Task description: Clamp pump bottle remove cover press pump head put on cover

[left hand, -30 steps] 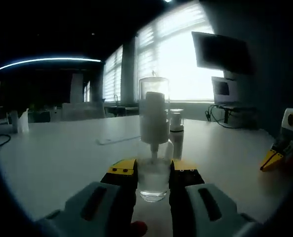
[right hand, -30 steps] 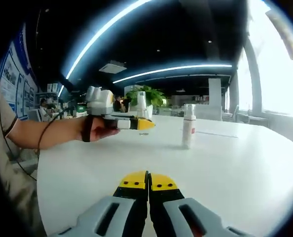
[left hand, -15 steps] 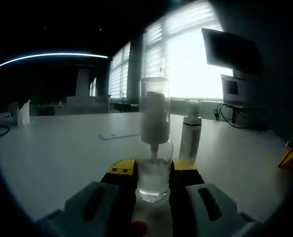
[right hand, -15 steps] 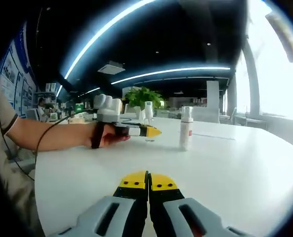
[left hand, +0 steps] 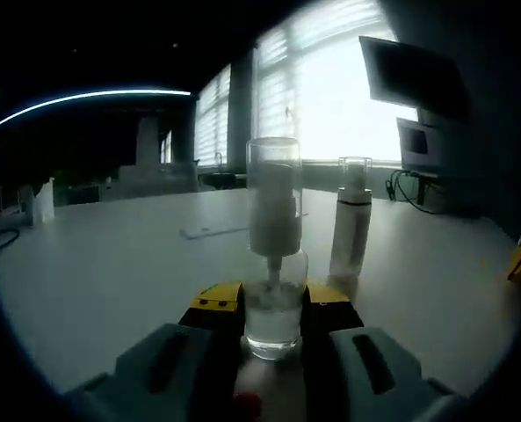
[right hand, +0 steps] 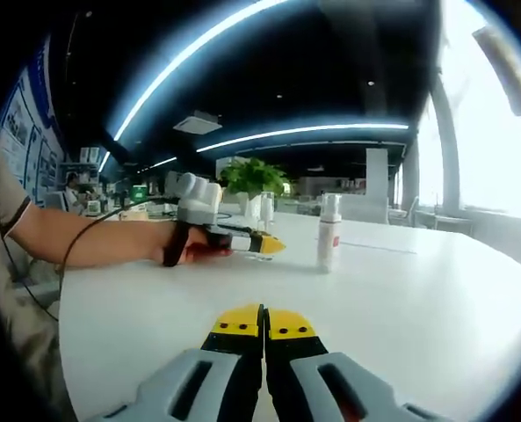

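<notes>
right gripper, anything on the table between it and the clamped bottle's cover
Nothing visible. The right gripper is shut over bare white table. The left gripper holds the bottle with its clear cover on. A second bottle stands to the right of that line.

In the left gripper view a tall white pump bottle with a clear cap [left hand: 350, 220] stands right of centre, just beyond the jaws (the nearest obstacle). The white tabletop [left hand: 111, 264] lies bare across the left and lower right of the frame.
</notes>
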`<state>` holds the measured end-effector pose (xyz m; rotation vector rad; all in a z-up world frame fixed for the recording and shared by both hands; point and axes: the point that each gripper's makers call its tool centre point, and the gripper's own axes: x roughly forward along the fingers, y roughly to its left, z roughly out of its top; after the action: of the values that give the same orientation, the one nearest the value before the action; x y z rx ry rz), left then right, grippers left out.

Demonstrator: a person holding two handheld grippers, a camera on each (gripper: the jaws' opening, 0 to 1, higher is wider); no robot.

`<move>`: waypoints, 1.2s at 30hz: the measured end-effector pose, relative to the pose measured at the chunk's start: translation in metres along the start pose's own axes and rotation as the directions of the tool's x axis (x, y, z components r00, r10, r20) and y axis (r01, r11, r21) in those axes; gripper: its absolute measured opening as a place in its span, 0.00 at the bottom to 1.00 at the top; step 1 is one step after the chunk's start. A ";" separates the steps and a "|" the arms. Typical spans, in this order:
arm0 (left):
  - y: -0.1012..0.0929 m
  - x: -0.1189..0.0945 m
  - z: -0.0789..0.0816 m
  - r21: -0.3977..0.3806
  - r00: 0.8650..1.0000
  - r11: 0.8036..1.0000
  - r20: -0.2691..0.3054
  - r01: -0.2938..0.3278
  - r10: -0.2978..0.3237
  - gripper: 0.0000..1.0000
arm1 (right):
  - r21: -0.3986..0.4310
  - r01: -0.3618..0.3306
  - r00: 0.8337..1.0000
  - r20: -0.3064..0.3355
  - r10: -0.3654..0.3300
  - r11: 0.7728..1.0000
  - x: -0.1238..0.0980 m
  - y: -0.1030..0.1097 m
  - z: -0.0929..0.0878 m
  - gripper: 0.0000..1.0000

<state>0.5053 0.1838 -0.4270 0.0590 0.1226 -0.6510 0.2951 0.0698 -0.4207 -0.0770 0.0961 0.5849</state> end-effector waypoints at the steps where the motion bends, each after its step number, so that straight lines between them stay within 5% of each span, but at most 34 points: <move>1: 0.000 0.000 0.000 0.008 1.000 1.000 0.001 0.002 -0.002 0.16 | -0.002 -0.001 1.000 0.001 0.001 1.000 0.000 0.000 0.000 0.00; 19: -0.001 -0.002 0.002 0.032 1.000 0.999 0.015 0.007 -0.007 0.20 | 0.001 -0.007 1.000 0.009 0.007 1.000 -0.001 0.002 0.002 0.00; 36: -0.004 -0.008 0.004 -0.034 1.000 0.999 0.027 0.016 -0.015 0.19 | 0.014 -0.005 1.000 0.024 0.004 1.000 -0.002 0.000 0.004 0.00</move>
<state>0.4972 0.1852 -0.4218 0.0167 0.1081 -0.6648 0.2941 0.0693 -0.4169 -0.0563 0.0766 0.5895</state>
